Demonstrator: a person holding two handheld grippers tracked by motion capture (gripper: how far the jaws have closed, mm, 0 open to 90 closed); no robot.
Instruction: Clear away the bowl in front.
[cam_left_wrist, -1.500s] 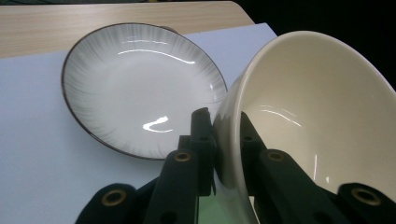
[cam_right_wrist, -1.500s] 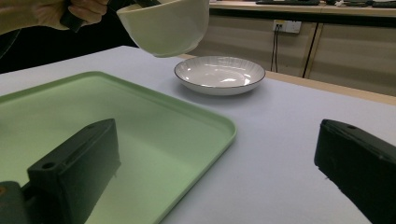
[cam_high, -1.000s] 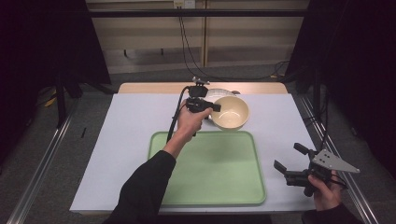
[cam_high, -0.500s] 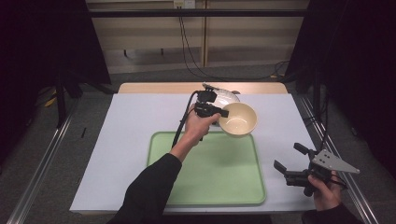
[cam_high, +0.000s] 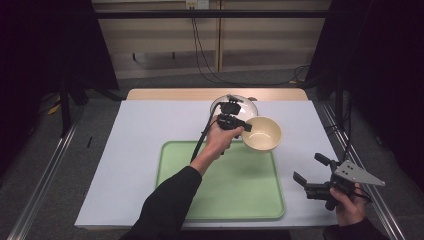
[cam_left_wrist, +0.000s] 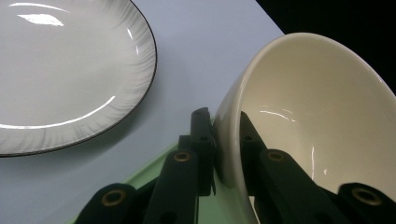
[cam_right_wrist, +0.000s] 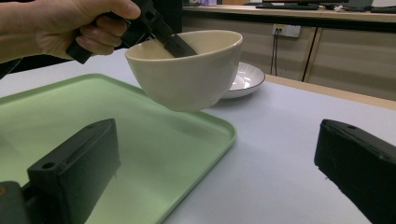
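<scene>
High view, left gripper (cam_high: 246, 128): the left hand (cam_high: 220, 139) is holding it above the far right corner of the green tray (cam_high: 220, 195); its jaws are pinching the near rim of the cream bowl (cam_high: 262, 134).
High view, cream bowl: it is hanging clear of the table, over the tray's far right corner, mouth facing up.
High view, white plate (cam_high: 245, 106): it is sitting on the white table cover (cam_high: 145, 135) just behind the bowl and gripper, partly hidden by them.
High view, right gripper (cam_high: 312, 179): the right hand (cam_high: 347, 207) is holding it off the tray's near right corner, well apart from the bowl; its jaws are standing wide with nothing between them.

Left gripper view, jaws: one is pressing the bowl's (cam_left_wrist: 322, 121) outer wall, the other its inner wall, with the rim clamped between.
Left gripper view, plate (cam_left_wrist: 65, 74): it is lying flat on the cover, dark line around its edge, apart from the bowl.
Left gripper view, tray (cam_left_wrist: 154, 168): a green edge is showing below the jaws.

Right gripper view, bowl (cam_right_wrist: 187, 77): it is riding in the air above the tray's (cam_right_wrist: 140, 140) corner, tilted slightly, gripped at the rim by the other gripper.
Right gripper view, plate (cam_right_wrist: 245, 81): it is resting behind the bowl.
Right gripper view, own jaws: they are spread wide, holding nothing.
</scene>
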